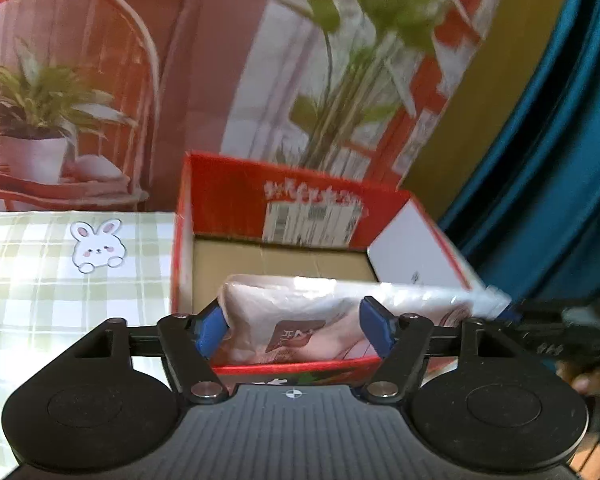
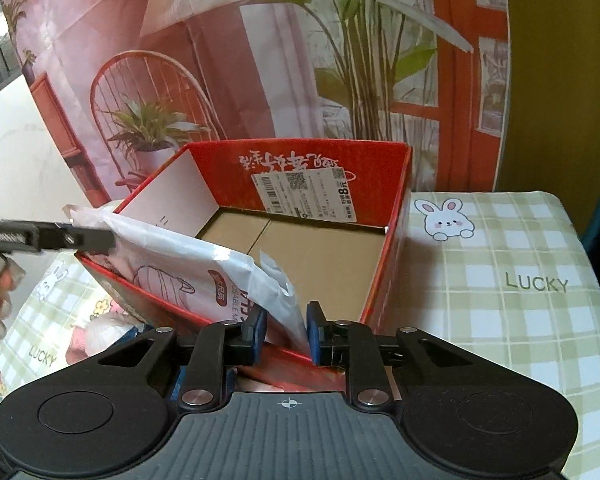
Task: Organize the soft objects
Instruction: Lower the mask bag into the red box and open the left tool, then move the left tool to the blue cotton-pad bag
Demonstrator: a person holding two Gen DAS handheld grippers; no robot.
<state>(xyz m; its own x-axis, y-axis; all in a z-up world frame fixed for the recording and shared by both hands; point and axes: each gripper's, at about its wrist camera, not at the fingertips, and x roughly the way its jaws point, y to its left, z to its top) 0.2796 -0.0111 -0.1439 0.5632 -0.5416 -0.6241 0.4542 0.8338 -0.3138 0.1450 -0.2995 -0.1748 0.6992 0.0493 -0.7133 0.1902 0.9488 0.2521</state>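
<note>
Looking along the left gripper (image 1: 294, 330), its blue pads stand wide on either side of a white plastic packet (image 1: 300, 312); whether they press on it cannot be told. The packet rests across the near rim of an open red box (image 1: 228, 196), toward 5 o'clock of the box's bare cardboard floor, which has free room behind. A green checked cloth (image 1: 60, 280) with a rabbit print lies at 9 o'clock, a teal curtain (image 1: 540, 160) at 3 o'clock.

From the right wrist, the right gripper (image 2: 286, 330) pinches the packet's (image 2: 188, 264) lower corner between narrow pads at the box's (image 2: 300, 160) near wall. The other gripper reaches in from 9 o'clock. Checked cloth (image 2: 500, 260) spreads at 3 o'clock; a printed backdrop (image 2: 260, 60) rises behind.
</note>
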